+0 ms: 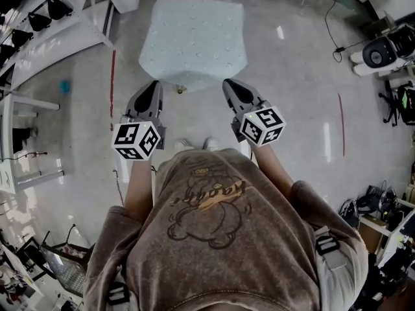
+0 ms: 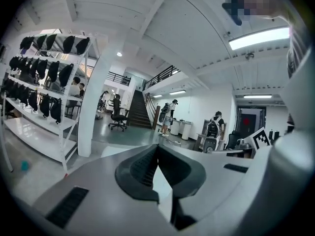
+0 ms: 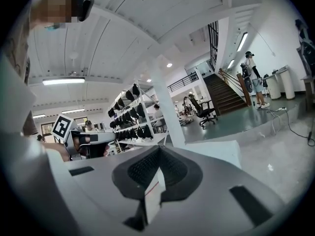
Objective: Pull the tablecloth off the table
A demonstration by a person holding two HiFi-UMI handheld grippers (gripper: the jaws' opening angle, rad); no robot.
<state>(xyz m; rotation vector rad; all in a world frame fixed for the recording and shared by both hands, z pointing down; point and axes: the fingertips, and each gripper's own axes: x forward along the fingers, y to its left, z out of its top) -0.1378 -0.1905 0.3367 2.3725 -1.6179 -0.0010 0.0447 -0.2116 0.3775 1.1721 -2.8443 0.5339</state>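
The left tool (image 1: 155, 84) and the right tool (image 1: 227, 83) are both clamped shut on nothing, poised near the pale-blue tablecloth's (image 1: 193, 41) near edge.

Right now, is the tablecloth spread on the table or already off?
Spread: in the head view the pale blue tablecloth lies flat and covers the whole top; no bare surface shows.
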